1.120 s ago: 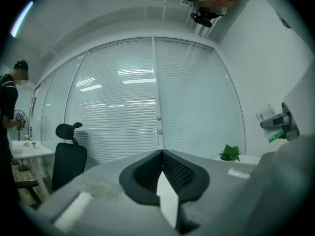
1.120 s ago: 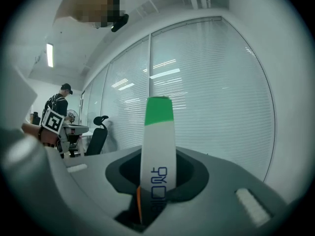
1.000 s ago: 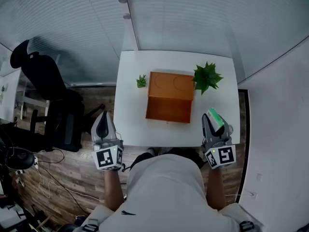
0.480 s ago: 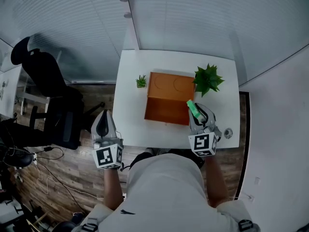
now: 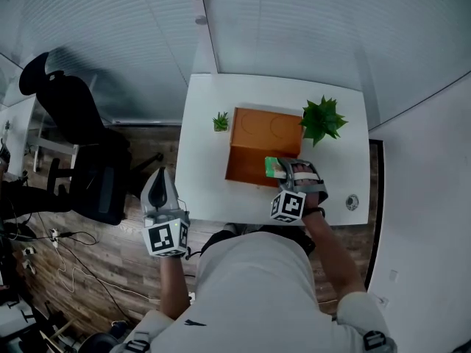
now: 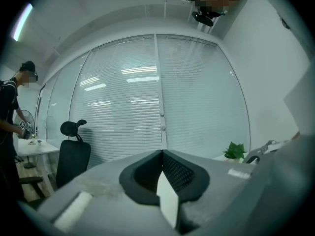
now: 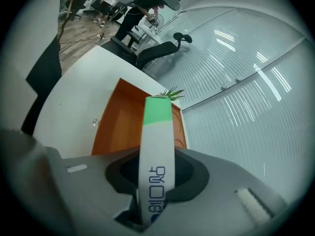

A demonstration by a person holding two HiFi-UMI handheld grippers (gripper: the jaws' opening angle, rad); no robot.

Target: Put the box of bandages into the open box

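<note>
One slim white-and-green box of bandages (image 5: 274, 166) is pinched edge-on in the right gripper's (image 5: 293, 173) fingers (image 7: 211, 181), over the near-right part of the orange cardboard open box (image 5: 254, 127). Recommended: centre over the cavity, lower, then release. The left gripper (image 5: 159, 191) is off the white table's (image 5: 202, 175) near-left corner, fingers pressed together and empty. Black office chair (image 5: 73, 123) at left, on wood floor (image 5: 110, 256).

White table (image 5: 199, 175) against window blinds (image 5: 294, 28). Small potted plant (image 5: 220, 121) at table's back left, bigger leafy plant (image 5: 321, 120) at back right, well apart. Small round metal item (image 5: 352, 202) near front right edge, can't tell what. Black office chair (image 5: 73, 123) left of table on wood floor (image 5: 110, 248). Cables (image 5: 37, 245) on floor, far left. Left gripper view: person in dark clothes (image 6: 7, 122) beside another white table (image 6: 39, 145).
</note>
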